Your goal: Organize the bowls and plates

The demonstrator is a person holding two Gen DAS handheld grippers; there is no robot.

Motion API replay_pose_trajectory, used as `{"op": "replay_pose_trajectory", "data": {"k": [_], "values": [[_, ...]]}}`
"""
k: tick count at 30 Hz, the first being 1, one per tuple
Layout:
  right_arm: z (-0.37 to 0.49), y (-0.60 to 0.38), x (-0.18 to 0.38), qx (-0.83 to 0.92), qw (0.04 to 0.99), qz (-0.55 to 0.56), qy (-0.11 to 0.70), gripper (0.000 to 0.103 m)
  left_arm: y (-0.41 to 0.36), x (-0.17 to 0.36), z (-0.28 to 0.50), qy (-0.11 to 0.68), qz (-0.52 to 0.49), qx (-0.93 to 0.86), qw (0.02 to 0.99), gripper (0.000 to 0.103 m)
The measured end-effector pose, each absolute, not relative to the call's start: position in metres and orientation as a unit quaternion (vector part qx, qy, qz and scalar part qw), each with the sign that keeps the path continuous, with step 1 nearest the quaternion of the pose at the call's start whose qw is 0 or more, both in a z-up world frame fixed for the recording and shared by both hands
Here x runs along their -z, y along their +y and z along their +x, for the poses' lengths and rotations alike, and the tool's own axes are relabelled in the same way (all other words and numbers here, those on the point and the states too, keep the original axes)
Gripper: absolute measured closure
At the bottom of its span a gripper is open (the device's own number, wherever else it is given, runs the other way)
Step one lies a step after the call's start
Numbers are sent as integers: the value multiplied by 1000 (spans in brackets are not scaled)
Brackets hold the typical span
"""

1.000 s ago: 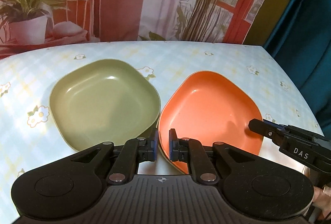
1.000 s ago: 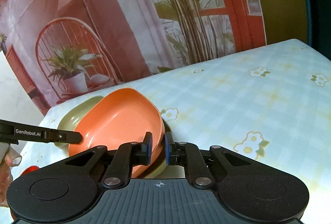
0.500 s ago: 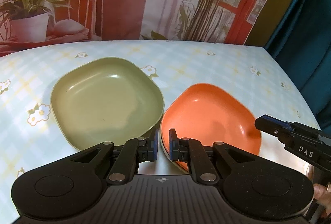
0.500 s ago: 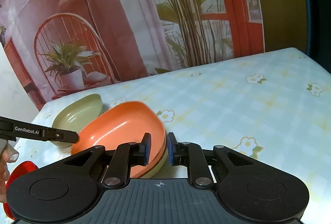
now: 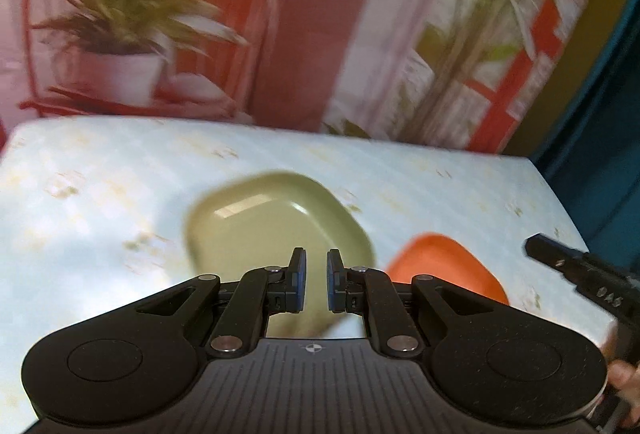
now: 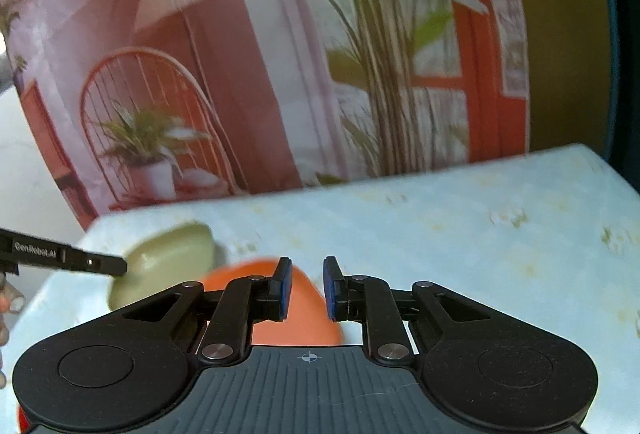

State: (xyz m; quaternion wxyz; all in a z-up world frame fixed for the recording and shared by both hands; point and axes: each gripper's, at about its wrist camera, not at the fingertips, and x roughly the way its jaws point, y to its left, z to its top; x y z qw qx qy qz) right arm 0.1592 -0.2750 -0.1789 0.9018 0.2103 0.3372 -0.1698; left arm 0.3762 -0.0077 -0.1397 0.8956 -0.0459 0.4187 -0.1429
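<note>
A green square plate (image 5: 276, 222) lies flat on the flowered tablecloth, just beyond my left gripper (image 5: 314, 284). An orange plate (image 5: 444, 266) lies to its right, apart from it. The left gripper is slightly open and empty, raised above the plates. My right gripper (image 6: 305, 290) is slightly open and empty, above the orange plate (image 6: 298, 322). The green plate (image 6: 168, 262) shows further left in the right wrist view. Each gripper's finger shows in the other view: the right gripper's fingertip (image 5: 560, 262) and the left gripper's fingertip (image 6: 92, 264). Both views are blurred.
The table (image 5: 100, 201) has a pale blue flowered cloth, with its right edge (image 5: 560, 201) near a teal curtain. A printed backdrop with plants and a chair stands behind the table. A red object (image 6: 20, 414) shows at the lower left corner of the right wrist view.
Both grippers have let go of the orange plate, opened a little and pulled back and up. The orange plate now lies flat on the table beside the green plate.
</note>
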Motion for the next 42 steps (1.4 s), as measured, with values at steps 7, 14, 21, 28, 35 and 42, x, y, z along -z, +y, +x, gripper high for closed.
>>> {"op": "replay_pose_trajectory", "data": {"k": [7,14,21,28,35,42], "values": [[211,-276,147,135,921,190,313,86,32,94,393,366,-33,93,925,92],[263,-262,155,109,916,186,339,86,54,97,417,359,-65,69,929,92],[293,-244,198,97,890,200,398,86,53,147,424,397,-59,79,912,92],[310,-232,233,89,864,212,447,86,58,180,426,426,-66,95,897,92],[317,-228,246,80,853,209,472,86,60,202,433,442,-84,103,887,92],[318,-227,251,78,850,215,474,88,59,209,434,445,-94,106,884,92]]}}
